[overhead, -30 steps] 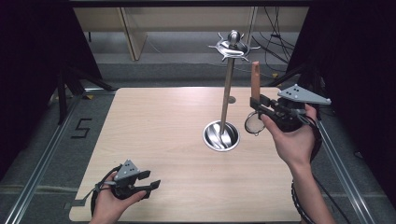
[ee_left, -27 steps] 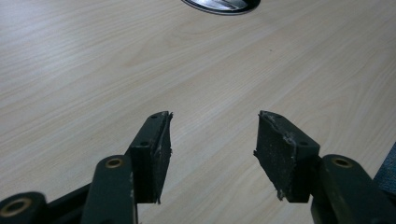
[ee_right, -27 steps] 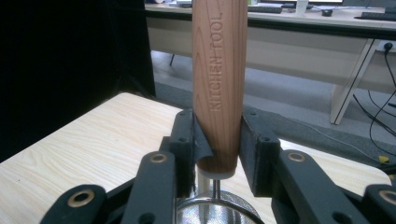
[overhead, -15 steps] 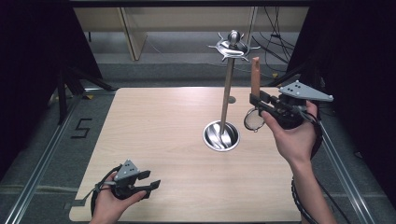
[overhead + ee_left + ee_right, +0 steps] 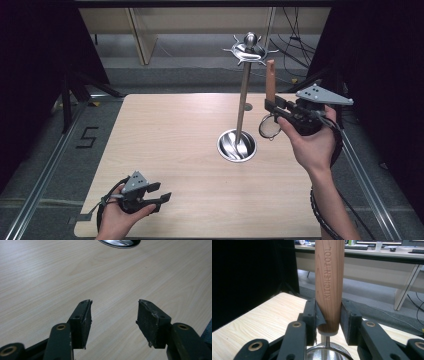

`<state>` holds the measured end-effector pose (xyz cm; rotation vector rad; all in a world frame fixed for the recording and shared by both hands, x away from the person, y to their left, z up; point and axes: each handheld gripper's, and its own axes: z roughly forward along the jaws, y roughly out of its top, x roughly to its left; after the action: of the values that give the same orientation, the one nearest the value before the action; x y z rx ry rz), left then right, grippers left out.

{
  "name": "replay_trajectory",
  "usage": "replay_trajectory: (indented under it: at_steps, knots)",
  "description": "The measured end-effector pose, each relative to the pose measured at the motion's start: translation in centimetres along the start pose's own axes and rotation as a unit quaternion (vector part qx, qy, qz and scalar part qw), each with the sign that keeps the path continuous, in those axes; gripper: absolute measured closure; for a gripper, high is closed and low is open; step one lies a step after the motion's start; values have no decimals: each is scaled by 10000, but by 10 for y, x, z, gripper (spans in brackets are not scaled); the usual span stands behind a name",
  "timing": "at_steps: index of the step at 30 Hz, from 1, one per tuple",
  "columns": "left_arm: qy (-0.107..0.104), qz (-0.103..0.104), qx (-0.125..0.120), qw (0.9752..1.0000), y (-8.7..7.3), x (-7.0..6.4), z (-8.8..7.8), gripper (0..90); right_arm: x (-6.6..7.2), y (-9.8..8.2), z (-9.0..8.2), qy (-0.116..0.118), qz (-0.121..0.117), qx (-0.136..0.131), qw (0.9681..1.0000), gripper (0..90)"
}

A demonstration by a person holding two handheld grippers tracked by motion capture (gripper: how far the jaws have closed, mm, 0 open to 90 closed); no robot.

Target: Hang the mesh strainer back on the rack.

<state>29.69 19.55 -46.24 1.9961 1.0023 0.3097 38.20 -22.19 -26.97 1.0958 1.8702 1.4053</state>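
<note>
Right gripper [image 5: 328,322] clamped on wooden handle [image 5: 329,277] of small mesh strainer [image 5: 270,127], pads [image 5: 348,322] pressed to both sides just above the ferrule. Handle upright, long axis vertical, stamped KITCHEN TOOL; wire bowl [image 5: 328,352] hanging below the jaws. Held in the air above the right side of the table [image 5: 165,145], to the right of the utensil stand [image 5: 243,100] and apart from it. Hook crown [image 5: 248,50] of the stand up and to the left of the handle tip, higher than it; dish base [image 5: 237,145] down-left of the strainer bowl. Probably a hang-on-hook job, so the coming move likely turns on that up-left offset; hanging loop on the handle end too small to make out. Left gripper [image 5: 150,197] at near-left table edge, jaws apart with nothing between the pads [image 5: 83,320], pointing toward the stand base [image 5: 120,242], well away from the strainer. Right hand [image 5: 312,145] clearly the nearer one.
</note>
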Motion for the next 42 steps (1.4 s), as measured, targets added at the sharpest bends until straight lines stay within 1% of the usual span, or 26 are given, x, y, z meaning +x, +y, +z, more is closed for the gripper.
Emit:
replay_trajectory:
  at_steps: [3, 8, 9, 10, 12, 13, 14, 15, 16, 18, 19, 21, 22, 23, 25, 26, 27, 28, 29, 30, 32, 33, 34, 36, 37, 42]
  knots:
    - [-9, -25, -40, 10000, 0, -1, 1, 441, 0, 0, 1, 3, 2, 6, 10000, 694]
    - [4, -15, -5, 10000, 0, 0, 0, 441, -2, 1, 5, 23, -16, -8, 10000, 694]
    - [-1, -46, -25, 10000, 0, 0, 0, 441, -1, 1, 5, 17, 69, 17, 10000, 694]
    - [8, 21, 31, 10000, 0, 1, -1, 441, -2, 1, 6, 42, 18, 11, 10000, 694]
    - [3, 7, 12, 10000, 0, 0, -1, 441, -1, 2, 7, 30, 43, 34, 10000, 694]
    - [-50, 9, 64, 10000, 0, 1, -1, 441, -2, 2, 8, 32, -18, 27, 10000, 694]
    - [-49, 13, 63, 10000, 0, 1, -1, 441, 0, 3, 9, 45, 78, 32, 10000, 694]
    - [-5, 12, 34, 10000, 0, 0, -1, 441, 0, 3, 10, 51, 66, 26, 10000, 694]
    - [39, 69, 74, 9999, 0, 1, -1, 441, -2, 3, 11, 18, -86, -48, 9999, 694]
    - [45, 59, 62, 10000, 0, 1, -1, 441, 0, 3, 12, 68, 86, 36, 9999, 694]
    - [29, 41, 44, 10000, 0, 1, -1, 441, -1, 4, 12, 83, 9, 25, 10000, 694]
    - [10, 7, 25, 10000, 0, 0, -1, 441, 0, 4, 12, 57, 111, 72, 9999, 694]
    - [0, -30, -13, 10000, -1, 0, 0, 441, -2, 5, 14, 65, 52, 20, 10000, 694]
    - [-3, -45, -33, 10000, -1, 0, 0, 441, -2, 5, 14, 80, 103, 53, 9999, 694]
    - [24, 36, 35, 10000, -1, 1, -1, 441, -3, 6, 15, 81, 85, 68, 9999, 694]
    - [42, 51, 49, 10000, -1, 1, 0, 440, -2, 6, 15, 67, 151, 54, 9998, 694]
    - [36, 46, 42, 10000, -1, 1, 0, 440, -4, 6, 16, 97, 31, 38, 9999, 694]
    - [36, 45, 40, 10000, -1, 1, 0, 441, -4, 7, 17, 97, 47, 47, 9999, 694]
    - [14, 35, 38, 10000, -1, 0, -1, 440, -3, 7, 17, 95, 129, 65, 9999, 694]
    - [13, 39, 38, 10000, -1, 0, -1, 441, -3, 8, 17, 86, 68, 62, 9999, 694]
    - [44, 68, 80, 9999, 0, 1, -1, 440, -4, 9, 19, 61, 40, 21, 10000, 694]
    - [-8, -52, -40, 10000, -1, -1, 0, 440, -4, 9, 20, 110, 32, 40, 9999, 694]
    - [-12, -60, -29, 10000, -1, 0, 0, 441, -3, 9, 21, 103, 106, 62, 9999, 694]
    - [11, -52, -47, 10000, -1, -1, 0, 440, -3, 10, 23, 115, 129, 72, 9998, 694]
    - [47, 35, 33, 10000, -1, 1, 0, 440, -4, 10, 24, 121, 75, 54, 9999, 694]
    - [25, -21, -1, 10000, -1, 0, 0, 440, -4, 10, 27, 139, 143, 89, 9998, 694]
